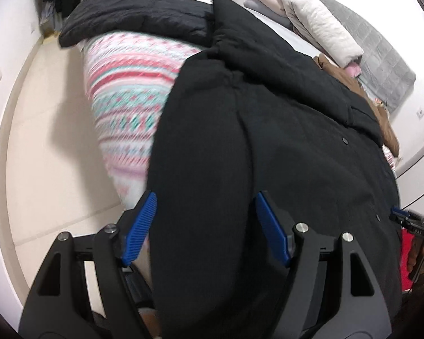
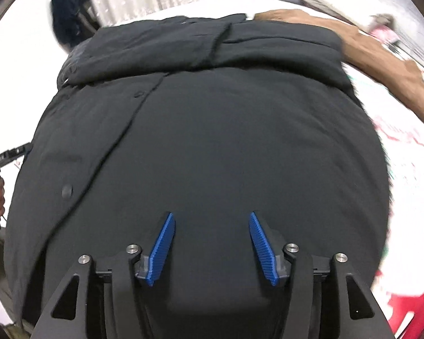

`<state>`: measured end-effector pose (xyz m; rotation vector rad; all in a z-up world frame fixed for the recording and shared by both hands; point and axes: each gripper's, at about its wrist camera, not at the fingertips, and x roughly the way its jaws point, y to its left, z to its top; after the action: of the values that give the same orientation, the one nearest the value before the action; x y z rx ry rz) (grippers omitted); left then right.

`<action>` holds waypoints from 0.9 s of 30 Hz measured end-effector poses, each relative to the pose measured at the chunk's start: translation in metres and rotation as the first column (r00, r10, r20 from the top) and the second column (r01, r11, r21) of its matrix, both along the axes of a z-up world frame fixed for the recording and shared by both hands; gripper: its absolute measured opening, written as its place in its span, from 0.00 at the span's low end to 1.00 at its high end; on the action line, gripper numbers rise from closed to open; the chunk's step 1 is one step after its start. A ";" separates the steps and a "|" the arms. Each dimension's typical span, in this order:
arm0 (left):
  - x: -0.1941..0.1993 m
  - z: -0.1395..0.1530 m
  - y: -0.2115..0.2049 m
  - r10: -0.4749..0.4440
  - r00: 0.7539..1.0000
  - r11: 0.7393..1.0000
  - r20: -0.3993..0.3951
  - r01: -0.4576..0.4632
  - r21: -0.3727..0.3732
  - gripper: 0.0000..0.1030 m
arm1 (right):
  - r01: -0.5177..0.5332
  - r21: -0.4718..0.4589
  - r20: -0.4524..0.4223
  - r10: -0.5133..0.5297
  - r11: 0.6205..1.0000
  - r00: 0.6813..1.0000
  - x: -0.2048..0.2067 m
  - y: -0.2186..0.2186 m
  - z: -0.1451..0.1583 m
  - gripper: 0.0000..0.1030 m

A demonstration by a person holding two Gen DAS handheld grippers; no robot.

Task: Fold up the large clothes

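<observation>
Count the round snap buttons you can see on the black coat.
2 in the right wrist view: one snap button low on the black coat, another higher up. Folds may hide more.

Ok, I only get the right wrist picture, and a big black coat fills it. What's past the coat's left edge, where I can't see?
Observer: A fleece blanket with pink, red and teal bands shows beside the black coat.
Operator: Is the other tool gripping anything?
Observer: No. The left gripper has its fingers apart over the coat's edge, pressing on nothing.
Operator: And the blurry stuff at the far end?
Observer: A cream pillow lies there, in front of a grey quilted panel.
</observation>
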<state>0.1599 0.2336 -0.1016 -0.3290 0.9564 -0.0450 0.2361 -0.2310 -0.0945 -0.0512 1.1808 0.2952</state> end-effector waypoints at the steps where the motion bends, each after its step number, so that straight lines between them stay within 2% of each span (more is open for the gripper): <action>1: -0.004 -0.001 0.006 0.019 1.000 0.999 -0.011 -0.019 -0.027 0.71 | 0.030 0.012 -0.001 -0.030 0.999 1.000 -0.010 -0.016 0.003 0.58; 4: -0.028 -0.007 0.031 0.096 0.995 0.984 -0.033 -0.100 -0.150 0.71 | 0.103 0.074 -0.003 -0.103 0.992 0.995 -0.044 -0.051 0.013 0.60; 5: -0.036 -0.007 0.039 0.124 0.992 0.973 -0.026 -0.127 -0.192 0.71 | 0.145 0.088 -0.001 -0.146 0.985 0.989 -0.055 -0.065 0.017 0.69; 7: -0.055 -0.009 0.051 0.170 0.985 0.951 -0.014 -0.168 -0.260 0.71 | 0.245 0.089 -0.014 -0.244 0.966 0.970 -0.073 -0.091 0.019 0.75; 10: -0.066 -0.021 0.054 0.136 0.989 0.935 -0.057 -0.147 -0.321 0.73 | 0.392 0.192 -0.081 -0.383 0.900 0.920 -0.096 -0.132 0.017 0.78; 12: -0.070 -0.036 0.054 0.109 0.990 0.911 -0.092 -0.137 -0.390 0.73 | 0.462 0.245 -0.157 -0.436 0.852 0.886 -0.107 -0.154 0.007 0.78; 15: -0.077 -0.059 0.054 0.091 0.985 0.854 -0.149 -0.154 -0.497 0.74 | 0.501 0.291 -0.266 -0.434 0.815 0.861 -0.112 -0.166 -0.012 0.78; 16: -0.078 -0.064 0.054 0.092 0.982 0.842 -0.165 -0.165 -0.513 0.75 | 0.510 0.304 -0.299 -0.428 0.805 0.853 -0.113 -0.168 -0.019 0.78; 20: -0.084 -0.078 0.051 0.105 0.975 0.822 -0.196 -0.196 -0.535 0.75 | 0.551 0.298 -0.397 -0.424 0.779 0.814 -0.112 -0.169 -0.040 0.78; 23: -0.091 -0.083 0.047 0.095 0.979 0.782 -0.182 -0.186 -0.595 0.76 | 0.593 0.336 -0.434 -0.439 0.732 0.787 -0.117 -0.175 -0.049 0.78; 26: -0.096 -0.089 0.040 0.086 0.982 0.756 -0.170 -0.175 -0.631 0.78 | 0.626 0.349 -0.457 -0.457 0.698 0.764 -0.130 -0.172 -0.055 0.78; 27: -0.098 -0.089 0.040 0.094 0.982 0.754 -0.165 -0.178 -0.632 0.78 | 0.630 0.355 -0.457 -0.460 0.691 0.761 -0.135 -0.169 -0.054 0.78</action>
<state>0.0623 0.2738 -0.1909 -1.0581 1.0168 -0.2280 0.1015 -0.4002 -0.1485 0.8384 1.3648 0.0491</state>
